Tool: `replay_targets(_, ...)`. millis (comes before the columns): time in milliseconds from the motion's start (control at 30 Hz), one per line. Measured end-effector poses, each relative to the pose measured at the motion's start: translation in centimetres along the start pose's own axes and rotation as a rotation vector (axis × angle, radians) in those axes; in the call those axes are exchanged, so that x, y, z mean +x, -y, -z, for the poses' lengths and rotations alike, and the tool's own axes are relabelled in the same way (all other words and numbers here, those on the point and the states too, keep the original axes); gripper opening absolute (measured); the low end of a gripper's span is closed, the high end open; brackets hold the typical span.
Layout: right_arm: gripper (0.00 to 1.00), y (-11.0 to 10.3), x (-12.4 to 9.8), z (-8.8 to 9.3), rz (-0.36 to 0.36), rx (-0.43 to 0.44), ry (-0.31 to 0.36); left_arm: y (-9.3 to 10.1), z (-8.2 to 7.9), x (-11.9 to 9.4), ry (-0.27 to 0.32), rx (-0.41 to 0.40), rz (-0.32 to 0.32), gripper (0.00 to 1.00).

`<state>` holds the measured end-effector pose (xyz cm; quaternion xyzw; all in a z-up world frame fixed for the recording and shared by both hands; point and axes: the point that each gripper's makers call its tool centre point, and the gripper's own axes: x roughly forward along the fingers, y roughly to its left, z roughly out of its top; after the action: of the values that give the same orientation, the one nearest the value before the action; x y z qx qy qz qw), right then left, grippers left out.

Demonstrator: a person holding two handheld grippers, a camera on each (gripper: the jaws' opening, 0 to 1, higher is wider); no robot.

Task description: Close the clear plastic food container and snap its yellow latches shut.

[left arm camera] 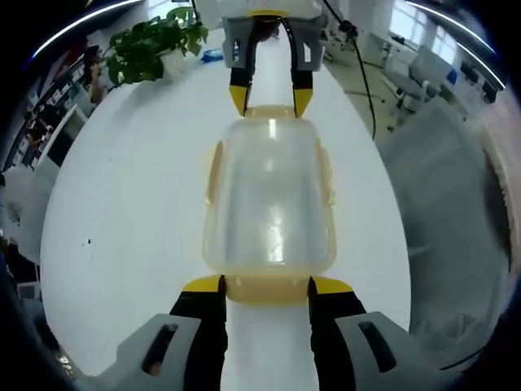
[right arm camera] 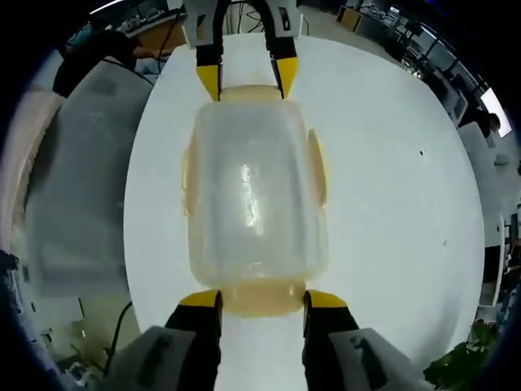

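The clear plastic food container [left arm camera: 269, 195] lies lengthwise on the white table [left arm camera: 122, 212], lid on, with pale yellow latches along its long sides [left arm camera: 213, 171]. My left gripper [left arm camera: 267, 285] stands open, its yellow tips flanking the near end latch [left arm camera: 267, 292]. At the far end, my right gripper [left arm camera: 269, 98] straddles the other end the same way. In the right gripper view the container [right arm camera: 252, 187] is seen from the opposite end. There my right gripper [right arm camera: 262, 300] is open around its end latch [right arm camera: 262, 297], and the left gripper [right arm camera: 248, 80] is at the top.
A potted plant [left arm camera: 155, 45] stands at the table's far left corner, also low right as the plant [right arm camera: 464, 366]. A black cable [left arm camera: 362, 73] runs off the table. A grey covered chair [left arm camera: 456, 212] sits beside the table edge, seen again as the grey cover [right arm camera: 81, 179].
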<state>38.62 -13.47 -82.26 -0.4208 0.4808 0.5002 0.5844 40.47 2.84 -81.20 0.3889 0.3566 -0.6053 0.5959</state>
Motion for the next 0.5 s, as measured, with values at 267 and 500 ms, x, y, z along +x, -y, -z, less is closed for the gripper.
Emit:
replay_targets(267, 0.36, 0.3, 0.19, 0.03, 0.005, -0.007, 0.007, -0.01, 0.43, 0.74, 0.003, -0.027, 0.001, 0.37)
replay_targets(500, 0.37, 0.21, 0.33, 0.1, -0.004, 0.002, 0.015, 0.06, 0.48, 0.74, 0.012, -0.041, 0.009, 0.38)
